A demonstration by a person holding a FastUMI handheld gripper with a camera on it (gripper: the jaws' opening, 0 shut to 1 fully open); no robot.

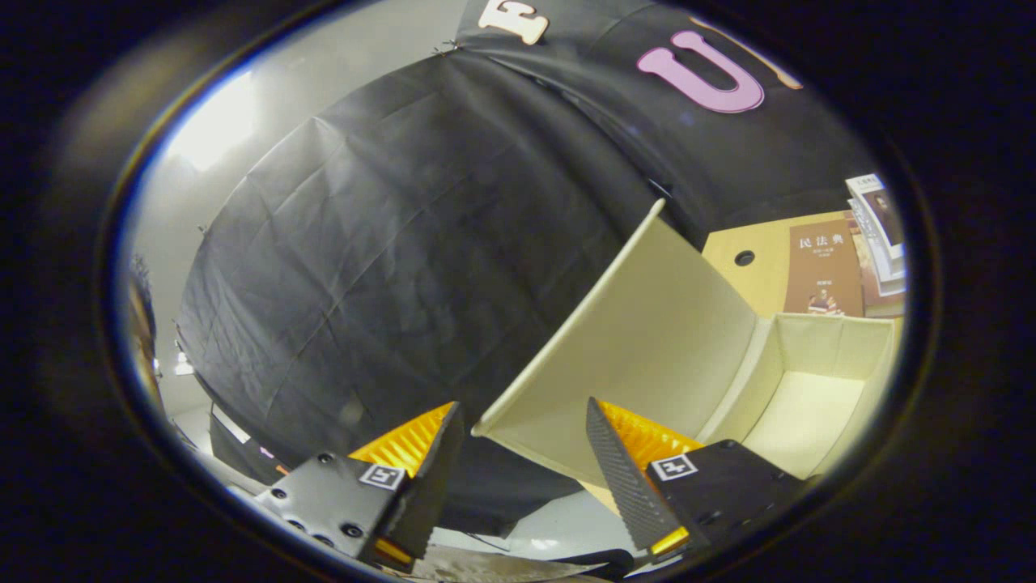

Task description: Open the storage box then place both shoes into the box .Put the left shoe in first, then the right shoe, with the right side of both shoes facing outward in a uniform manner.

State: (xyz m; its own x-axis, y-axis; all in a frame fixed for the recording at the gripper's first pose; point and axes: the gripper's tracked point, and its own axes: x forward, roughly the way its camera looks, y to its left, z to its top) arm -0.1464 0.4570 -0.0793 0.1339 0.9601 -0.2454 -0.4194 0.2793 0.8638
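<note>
The cream storage box (813, 405) stands open just beyond my right finger, and its pale inside is bare. Its flat lid (647, 340) is swung up and stands tilted on edge, rising away from the fingers toward the black cloth wall. The lid's lower corner (483, 429) sits in the gap between my two fingers, closer to the left one. My gripper (522, 409) is open, with its fingers spread wide on either side of that corner; neither finger presses on the lid.
Behind the box stands a light wooden board (732, 243) with a round hole, with a brown book (824, 267) and a stack of other books (878, 223) leaning against it. The black cloth wall hangs ahead and to the left. A white tabletop (566, 526) lies under the fingers.
</note>
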